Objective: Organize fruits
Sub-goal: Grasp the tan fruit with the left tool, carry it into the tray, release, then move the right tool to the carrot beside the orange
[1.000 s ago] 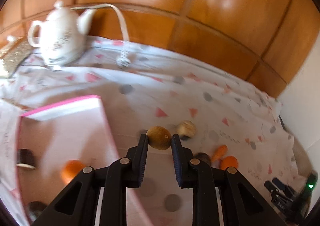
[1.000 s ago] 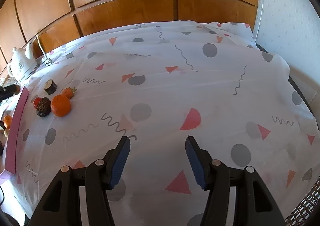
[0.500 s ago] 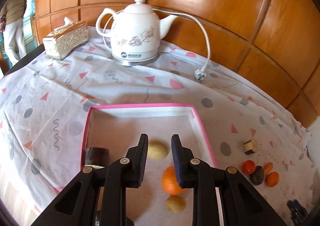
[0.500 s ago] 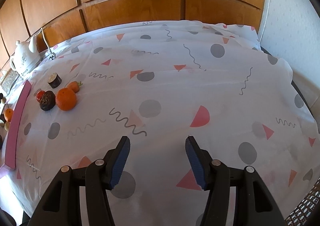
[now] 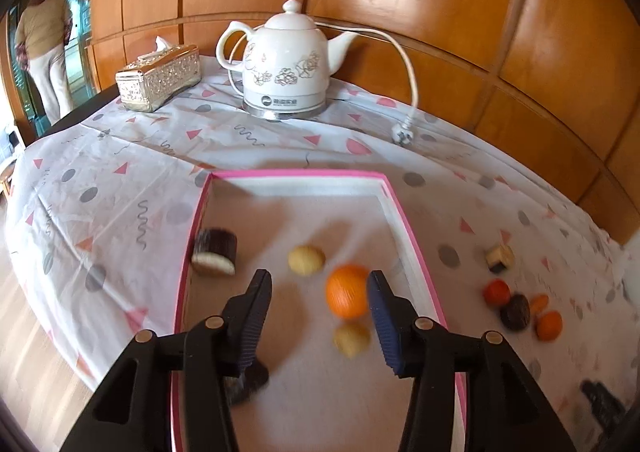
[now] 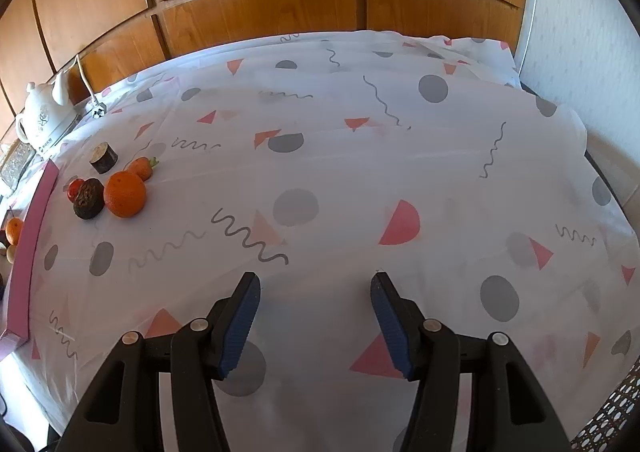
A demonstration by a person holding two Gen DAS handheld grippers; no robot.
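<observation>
Pink-rimmed and shallow, a cardboard tray [image 5: 394,208] is seen below the left gripper [image 5: 318,294], whose jaws are spread wide and hold nothing. Inside the tray lie a round orange [image 5: 347,296], two pale yellow-brown round fruits [image 5: 306,259] [image 5: 352,339] and a dark cylindrical piece with a white end [image 5: 214,252]. A white ceramic kettle [image 5: 286,66] stands behind.

In the right wrist view, the right gripper [image 6: 315,298] is released above the patterned white tablecloth [image 6: 360,172]. A second orange [image 6: 125,194] is grouped with small fruits near the tray's edge.
</observation>
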